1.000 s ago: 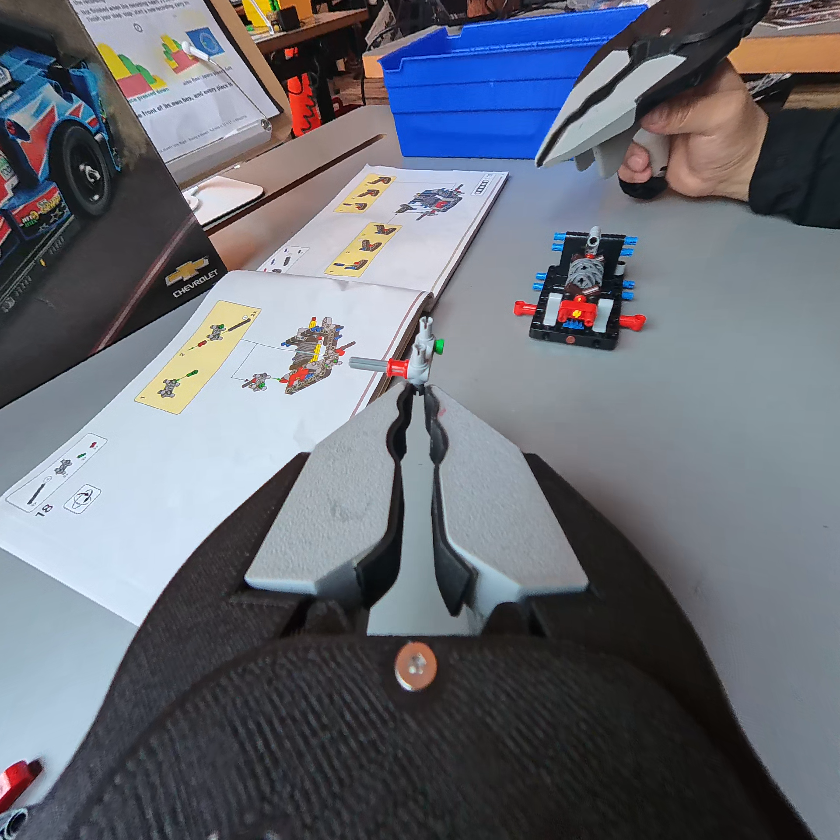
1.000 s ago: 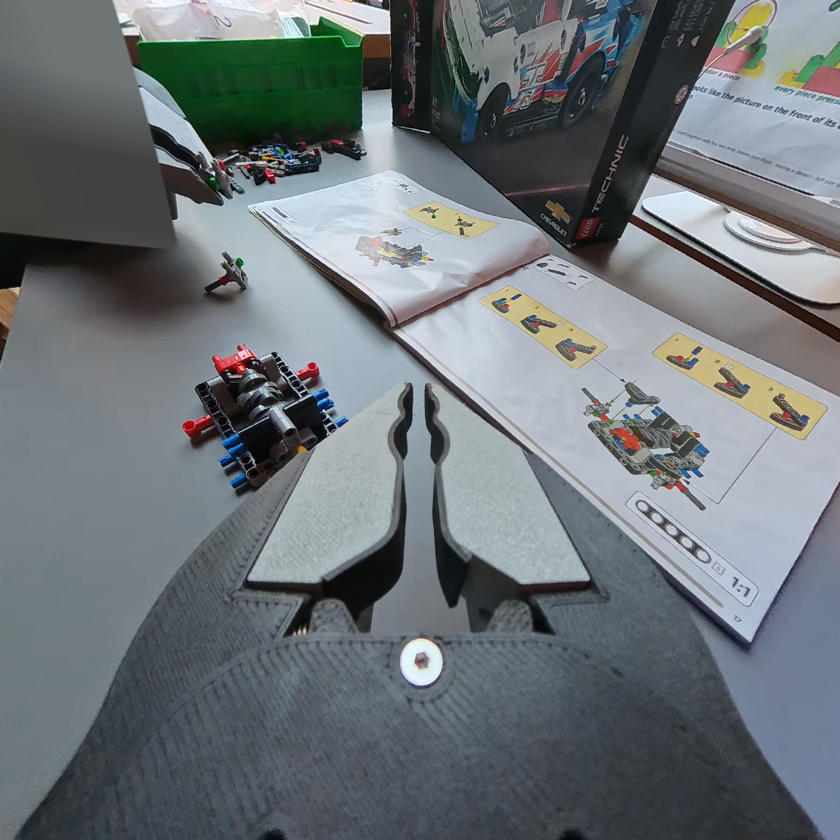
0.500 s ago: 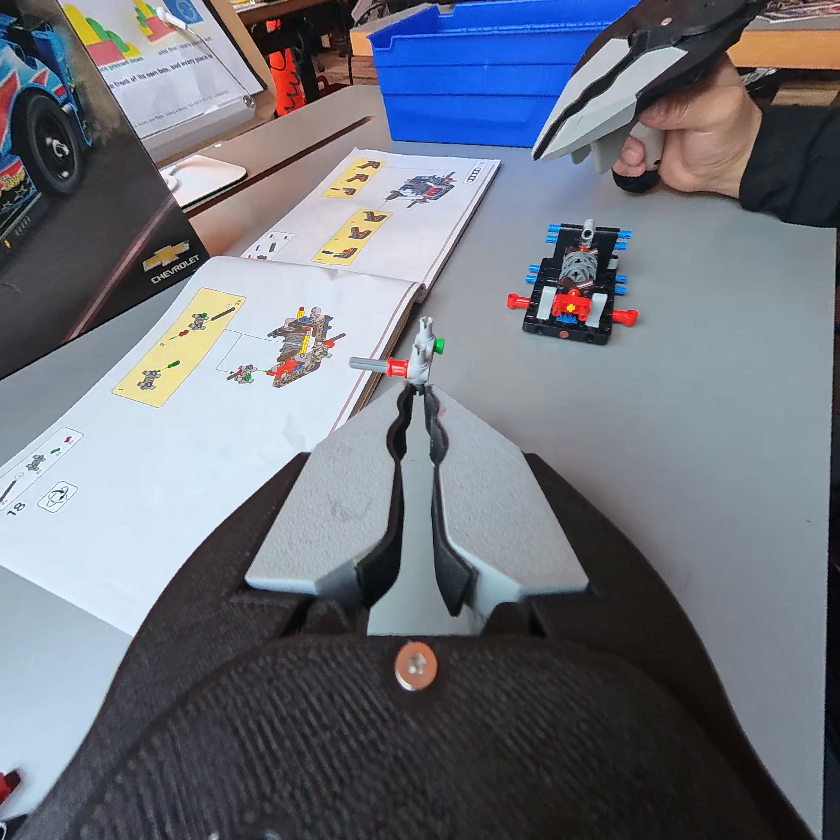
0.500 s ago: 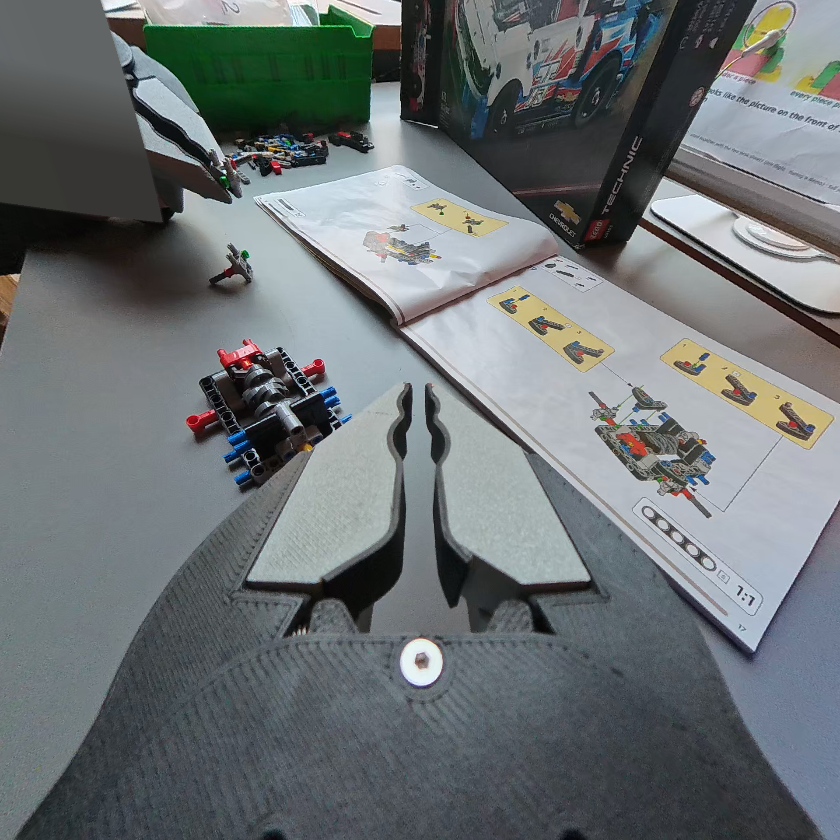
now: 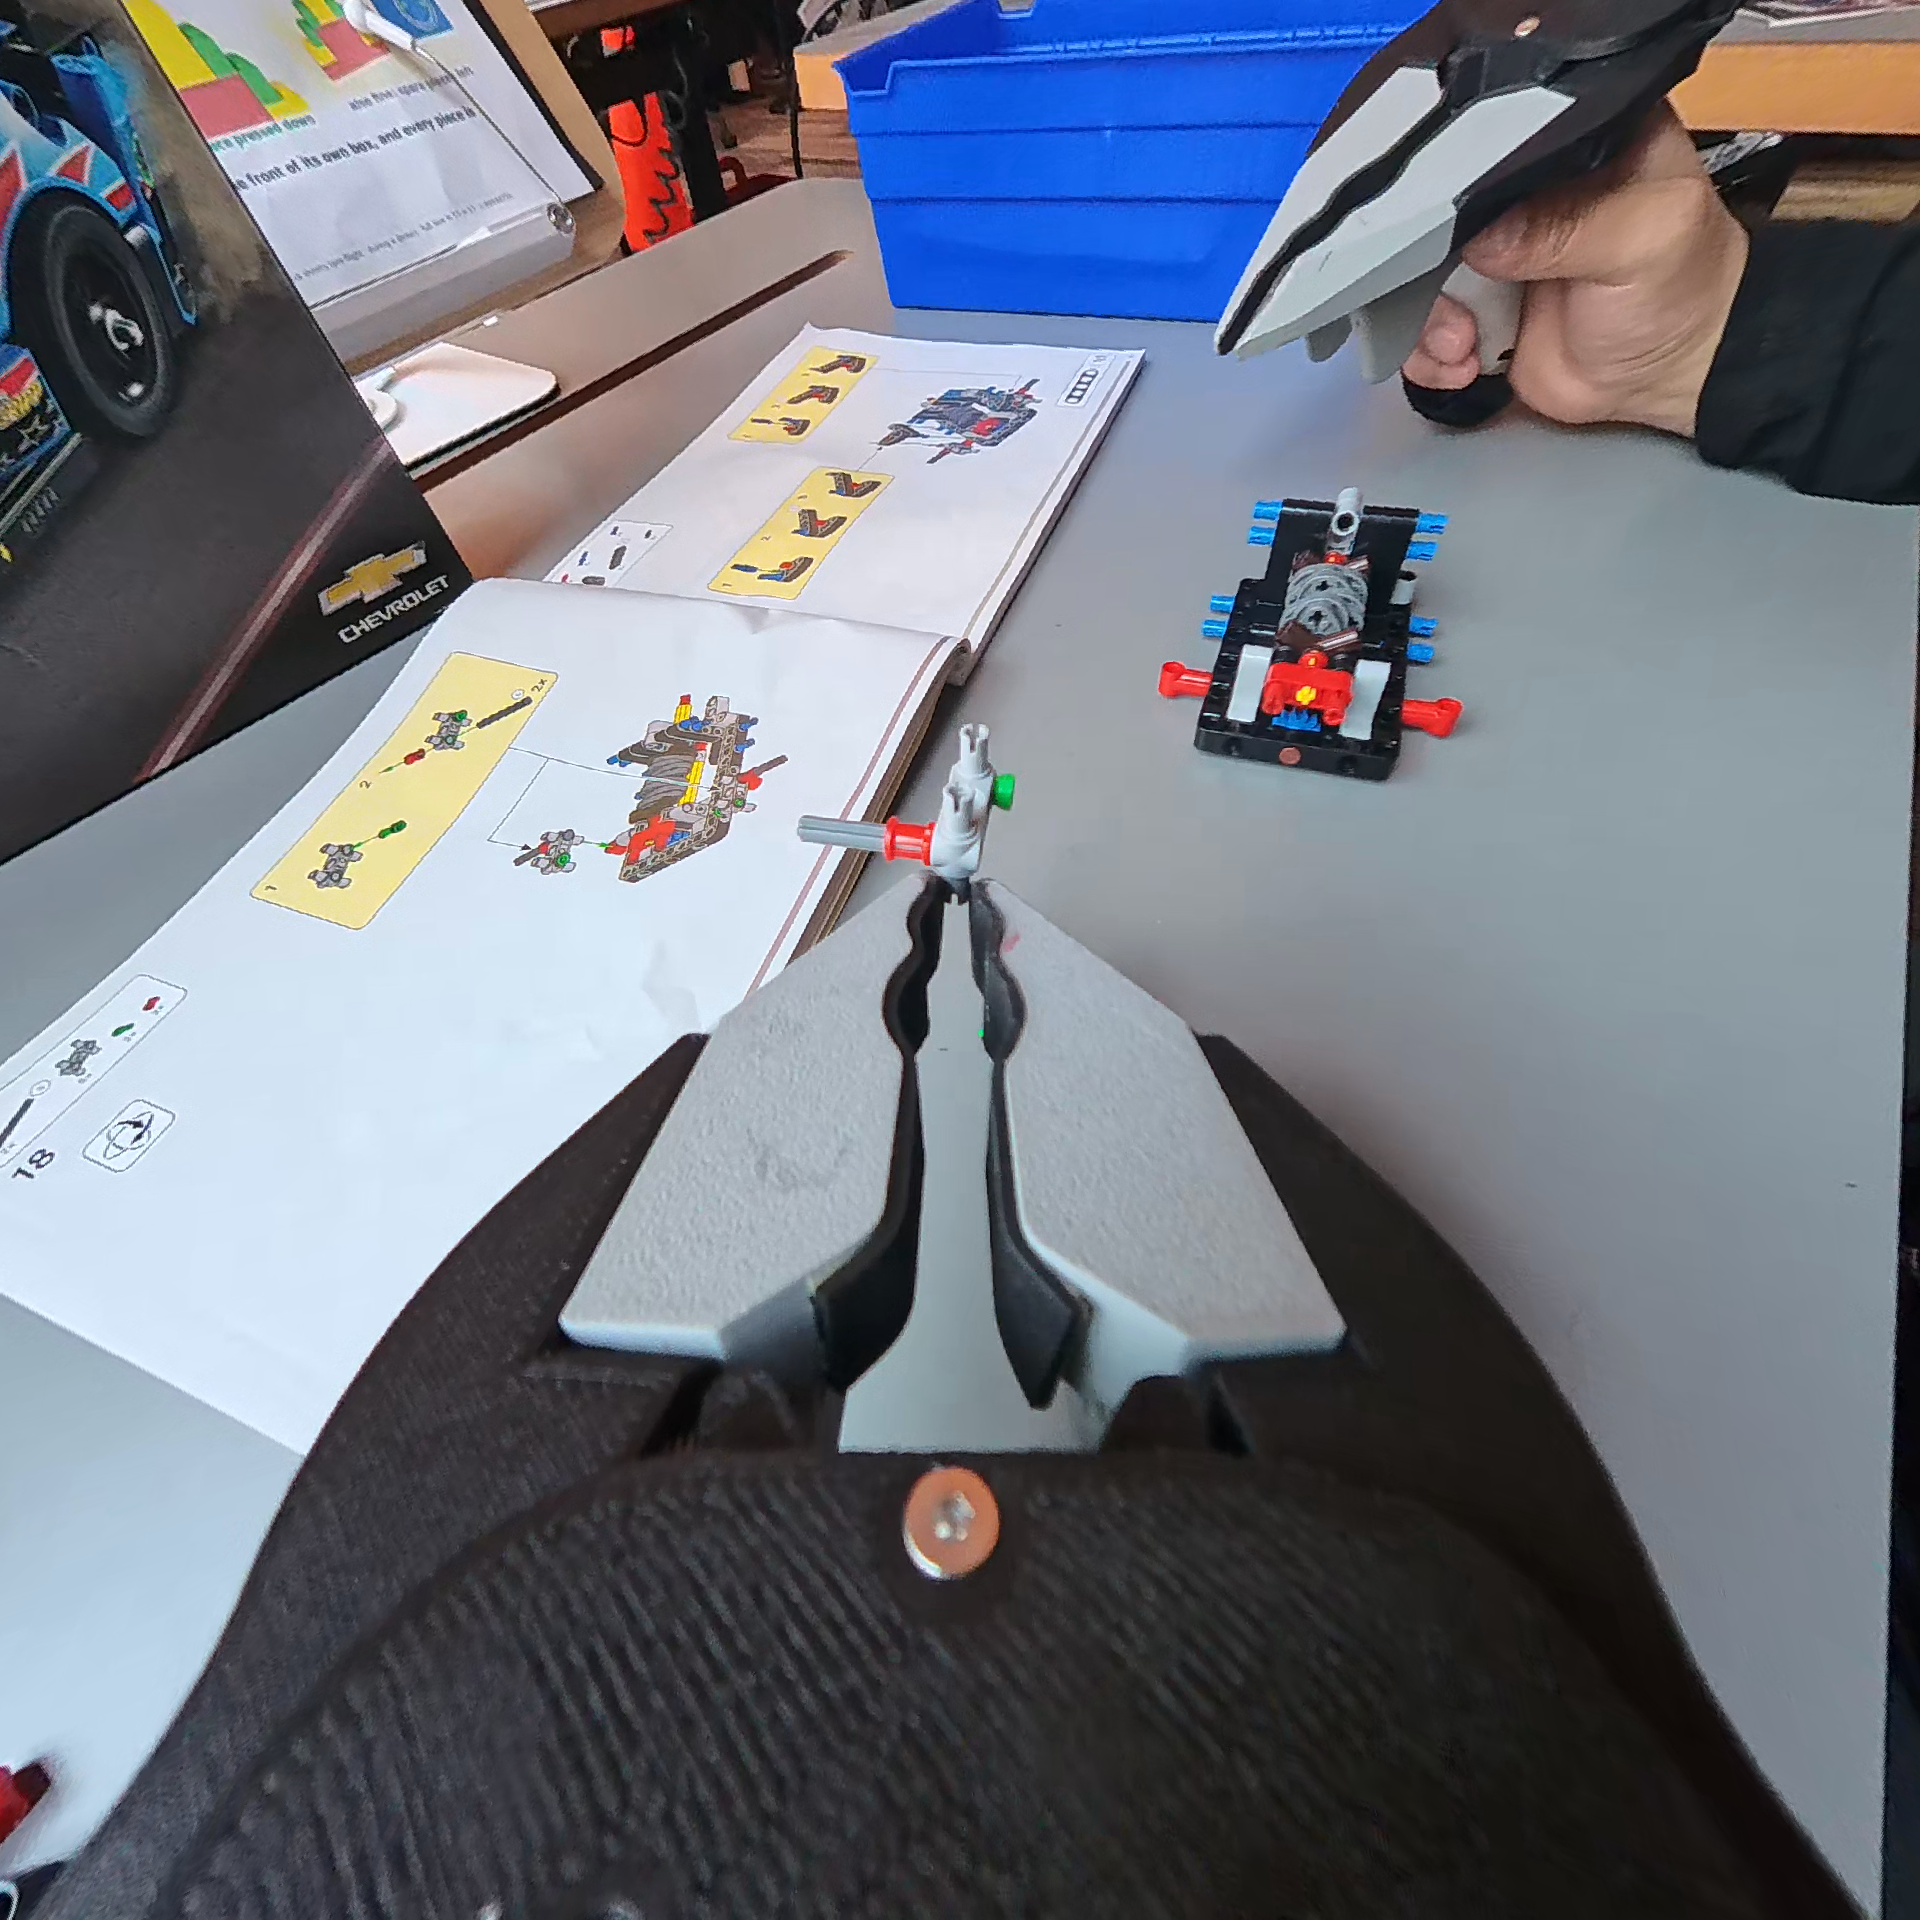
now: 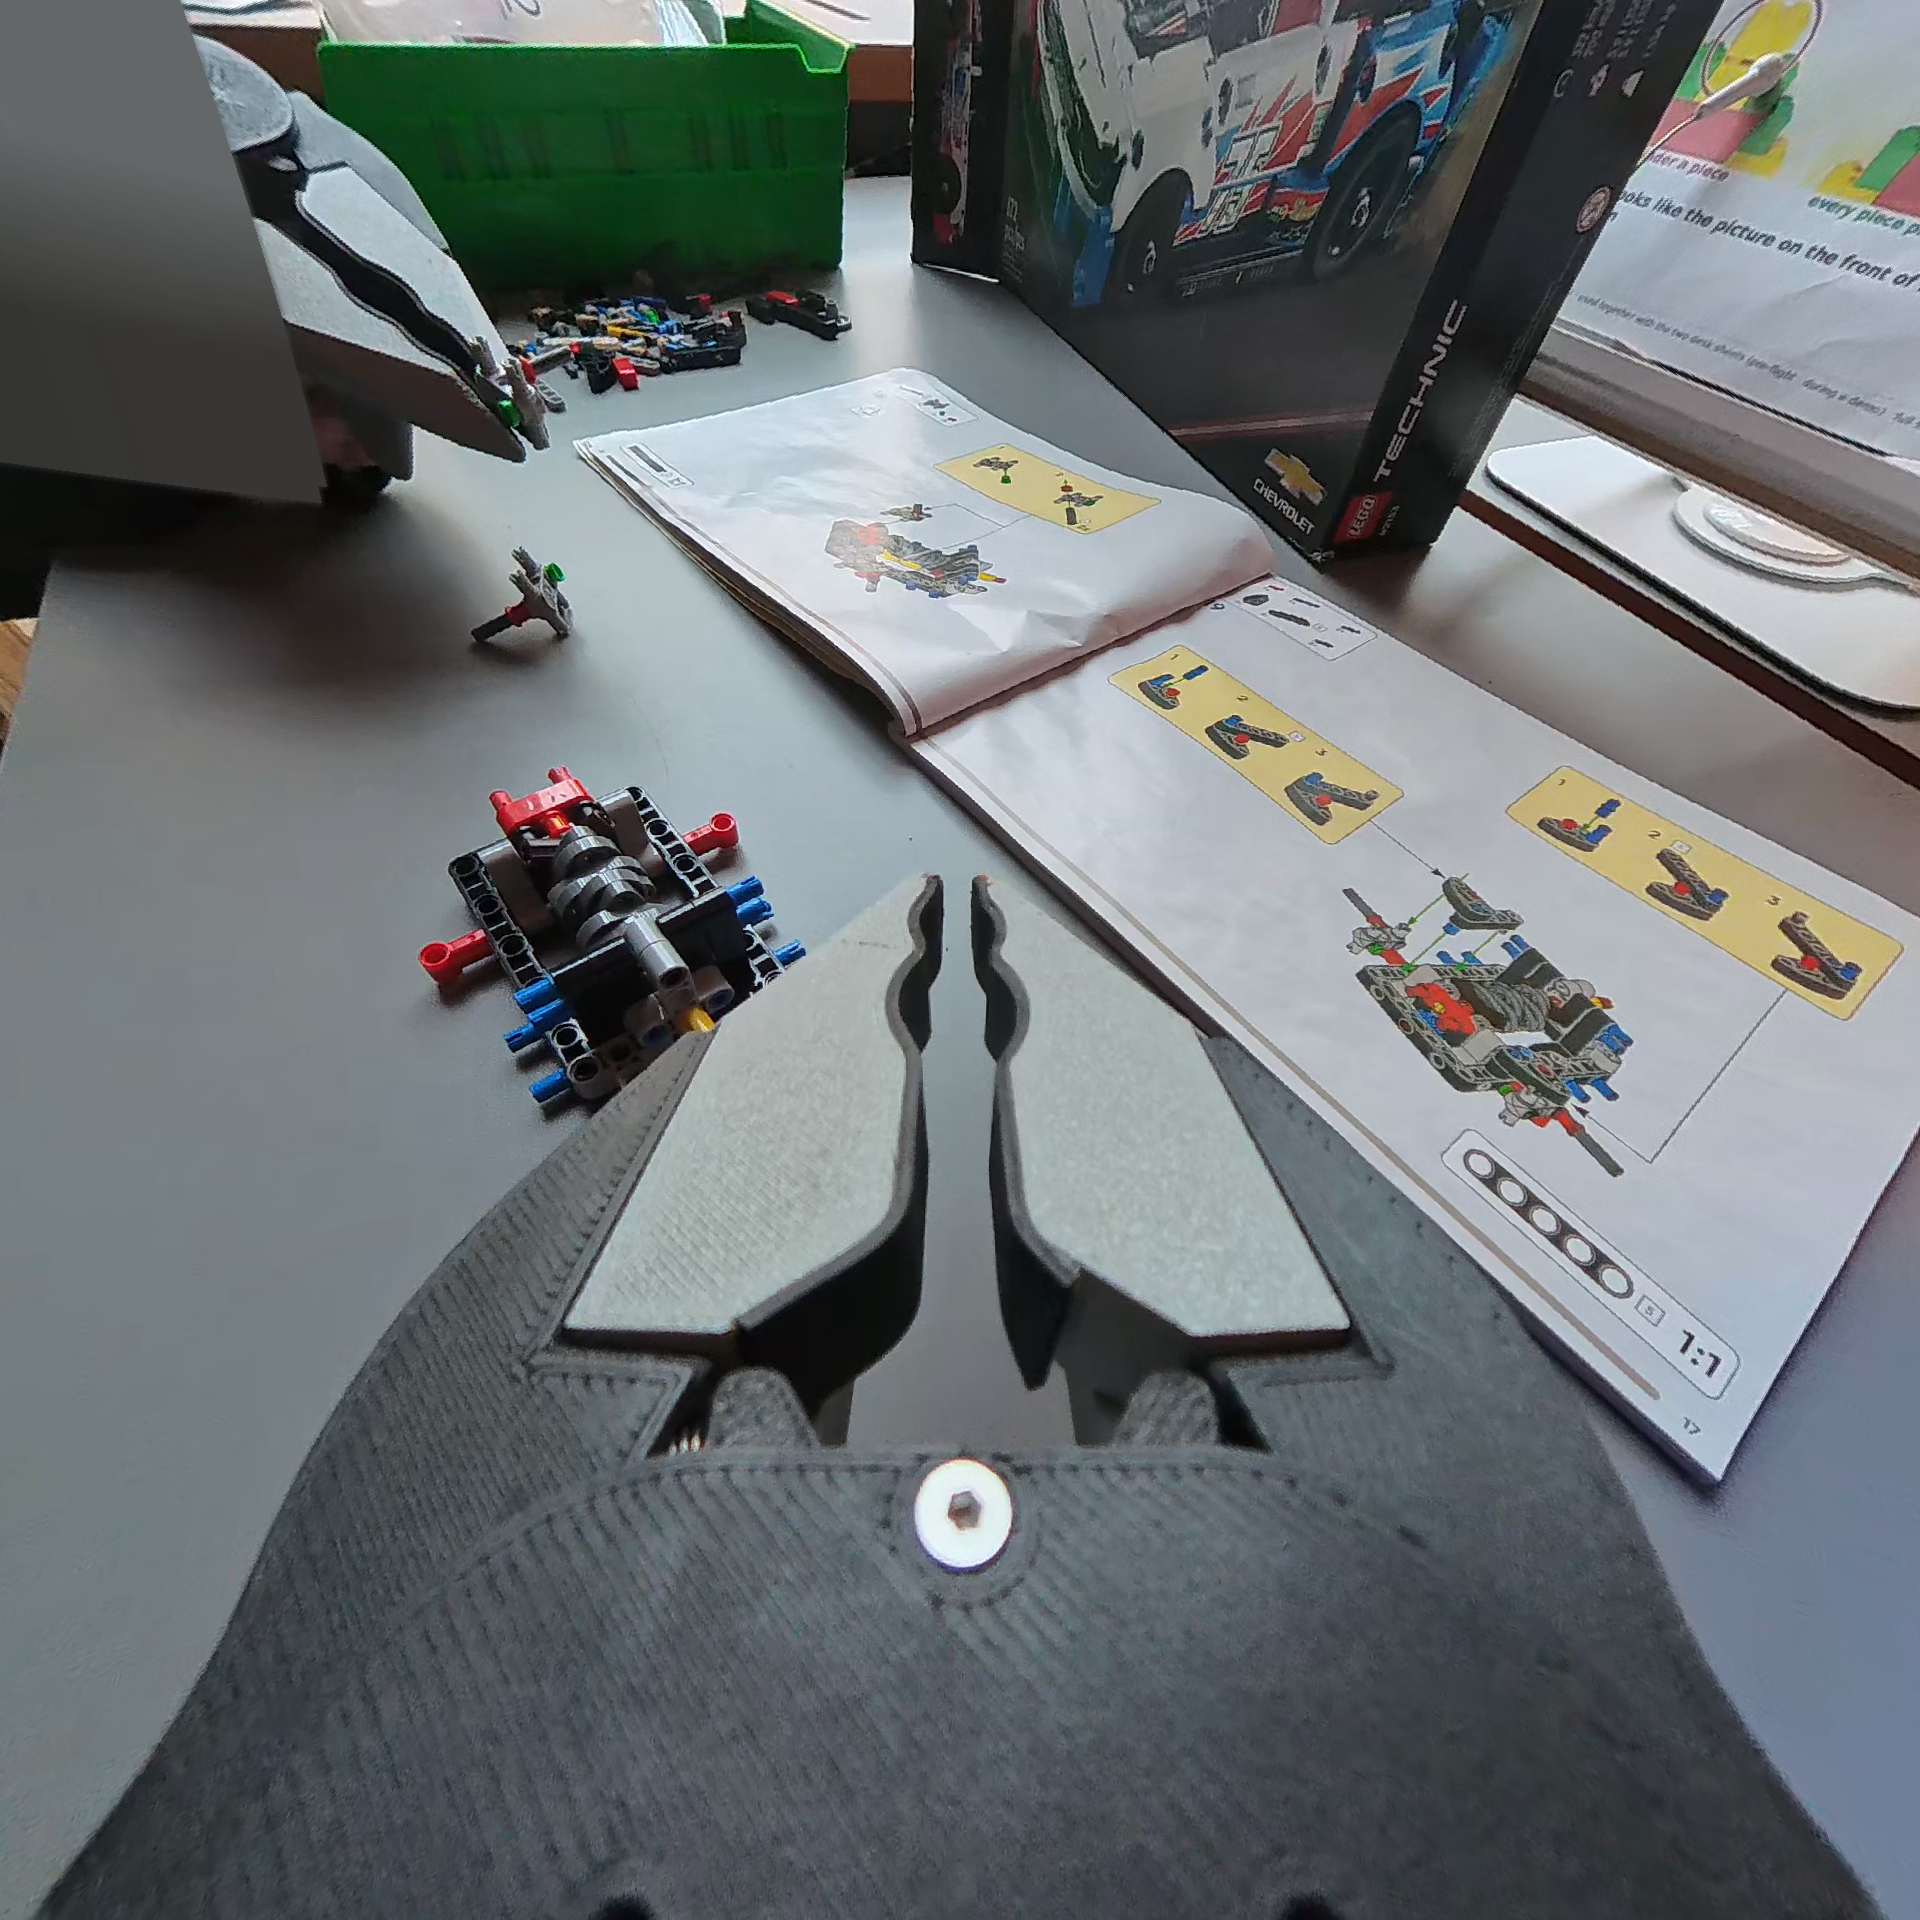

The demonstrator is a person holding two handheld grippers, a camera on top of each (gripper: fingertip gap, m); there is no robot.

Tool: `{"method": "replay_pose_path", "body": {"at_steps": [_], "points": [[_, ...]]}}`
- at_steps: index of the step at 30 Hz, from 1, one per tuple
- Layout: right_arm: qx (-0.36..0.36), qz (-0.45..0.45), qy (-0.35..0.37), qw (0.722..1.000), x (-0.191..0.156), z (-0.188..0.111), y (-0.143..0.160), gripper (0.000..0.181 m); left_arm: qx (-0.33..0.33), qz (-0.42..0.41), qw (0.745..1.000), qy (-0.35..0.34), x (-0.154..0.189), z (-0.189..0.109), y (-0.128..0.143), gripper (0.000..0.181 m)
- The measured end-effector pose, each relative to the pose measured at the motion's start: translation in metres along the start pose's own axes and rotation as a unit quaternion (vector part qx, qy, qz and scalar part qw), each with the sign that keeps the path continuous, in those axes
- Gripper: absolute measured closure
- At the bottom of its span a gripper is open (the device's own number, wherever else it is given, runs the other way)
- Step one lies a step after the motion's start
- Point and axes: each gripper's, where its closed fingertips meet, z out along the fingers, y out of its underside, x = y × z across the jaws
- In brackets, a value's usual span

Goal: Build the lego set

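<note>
1. L gripper (image 5: 951,891): held low over the grey table (image 5: 1558,1143), tips clenched on a small grey axle sub-assy (image 5: 951,821) with red bush and green pin.
2. R gripper (image 6: 956,888): raised in a bare hand (image 5: 1590,312), dark sleeve; jaws nearly together, narrow gap, holding nothing.
3. Black chassis frame (image 6: 613,925), blue and red pins, lies on table just left of R tips.
4. A second small sub-assy (image 6: 530,603) lies apart.
5. Open paper manual (image 6: 1299,831), glossy set box (image 6: 1299,260) beyond.
</note>
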Motion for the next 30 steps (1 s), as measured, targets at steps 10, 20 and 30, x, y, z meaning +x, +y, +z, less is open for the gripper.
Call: {"method": "replay_pose_path", "body": {"at_steps": [10,20,30], "points": [[0.03,-0.028,-0.035,0.999,-0.032,0.002,-0.027,0.176,0.021,-0.019,0.999,0.02,0.005,0.003,-0.009,0.179],[-0.025,-0.094,-0.153,0.983,-0.16,0.05,-0.058,0.157,0.048,-0.065,0.98,0.181,0.09,0.009,-0.037,0.179],[-0.047,-0.137,-0.212,0.967,-0.18,0.042,-0.042,0.16,-0.017,0.006,0.972,0.235,0.132,0.021,-0.016,0.179]]}}
